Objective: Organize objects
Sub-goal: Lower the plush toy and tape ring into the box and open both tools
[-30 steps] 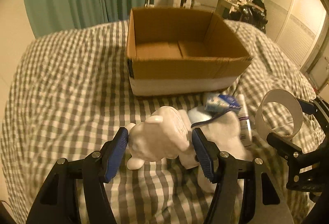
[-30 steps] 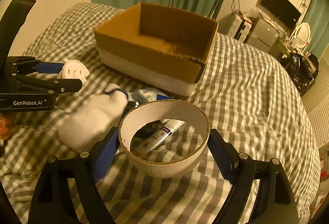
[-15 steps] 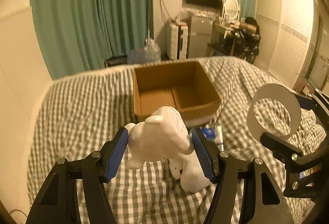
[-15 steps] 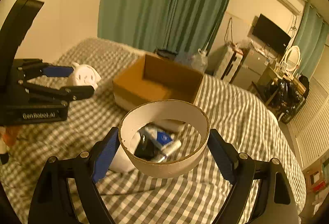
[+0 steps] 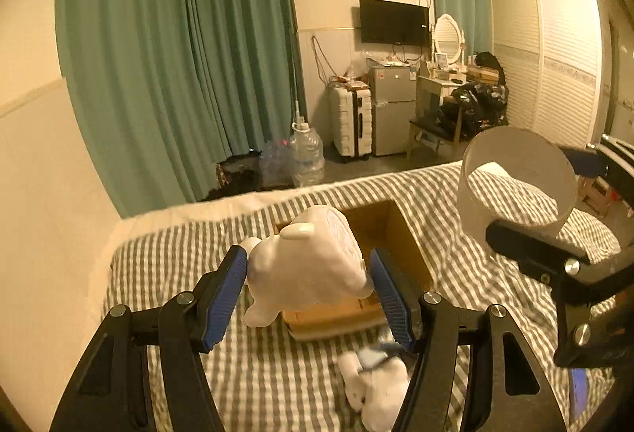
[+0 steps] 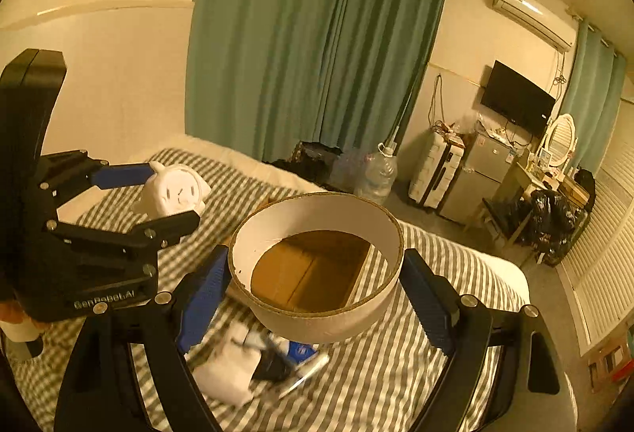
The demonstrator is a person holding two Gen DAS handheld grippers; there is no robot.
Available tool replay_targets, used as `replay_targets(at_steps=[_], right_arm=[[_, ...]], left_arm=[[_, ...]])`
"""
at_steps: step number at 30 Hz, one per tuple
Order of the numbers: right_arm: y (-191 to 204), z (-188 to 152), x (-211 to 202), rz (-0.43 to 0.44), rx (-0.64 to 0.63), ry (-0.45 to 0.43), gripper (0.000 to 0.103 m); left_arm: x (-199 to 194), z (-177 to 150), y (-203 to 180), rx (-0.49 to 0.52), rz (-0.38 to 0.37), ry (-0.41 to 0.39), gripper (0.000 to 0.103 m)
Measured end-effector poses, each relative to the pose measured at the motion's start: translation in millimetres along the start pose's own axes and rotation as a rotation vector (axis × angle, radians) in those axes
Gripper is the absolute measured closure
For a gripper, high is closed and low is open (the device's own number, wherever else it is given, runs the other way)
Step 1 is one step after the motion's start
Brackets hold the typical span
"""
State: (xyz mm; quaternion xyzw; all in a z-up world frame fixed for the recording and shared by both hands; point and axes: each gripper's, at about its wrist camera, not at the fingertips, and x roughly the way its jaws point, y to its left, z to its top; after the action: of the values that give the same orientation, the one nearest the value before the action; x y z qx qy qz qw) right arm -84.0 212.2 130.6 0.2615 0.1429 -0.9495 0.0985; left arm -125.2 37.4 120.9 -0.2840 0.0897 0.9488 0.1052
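Both grippers have risen well above the checked bed (image 5: pixel 277 372) since a second ago, and the cardboard box (image 5: pixel 400 234) now lies far below them. The left gripper (image 5: pixel 309 287) pinches the white toy figure (image 5: pixel 305 257) between its blue pads, above the box's near wall. The right gripper (image 6: pixel 317 293) clamps the wide white ring (image 6: pixel 317 321) above the box. A white plush (image 5: pixel 380 388) and small packets lie on the bed before the box.
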Motion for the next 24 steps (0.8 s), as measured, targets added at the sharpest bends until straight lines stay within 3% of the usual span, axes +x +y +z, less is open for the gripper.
replay_targets(at_steps=[5,10,17,24], right_arm=[[-22,32,30,0.005,0.012,0.015,0.018],[-39,46,84,0.026,0.055,0.060,0.018],[-41,22,169,0.090,0.107,0.145,0.018],[-46,-13,233,0.090,0.125,0.215,0.018]], left_arm=[[36,26,8,0.005,0.014,0.022,0.037],[85,29,14,-0.022,-0.027,0.029,0.037],[160,9,11,-0.013,-0.052,0.091,0.037],[218,-22,3,0.023,-0.063,0.169,0.037]])
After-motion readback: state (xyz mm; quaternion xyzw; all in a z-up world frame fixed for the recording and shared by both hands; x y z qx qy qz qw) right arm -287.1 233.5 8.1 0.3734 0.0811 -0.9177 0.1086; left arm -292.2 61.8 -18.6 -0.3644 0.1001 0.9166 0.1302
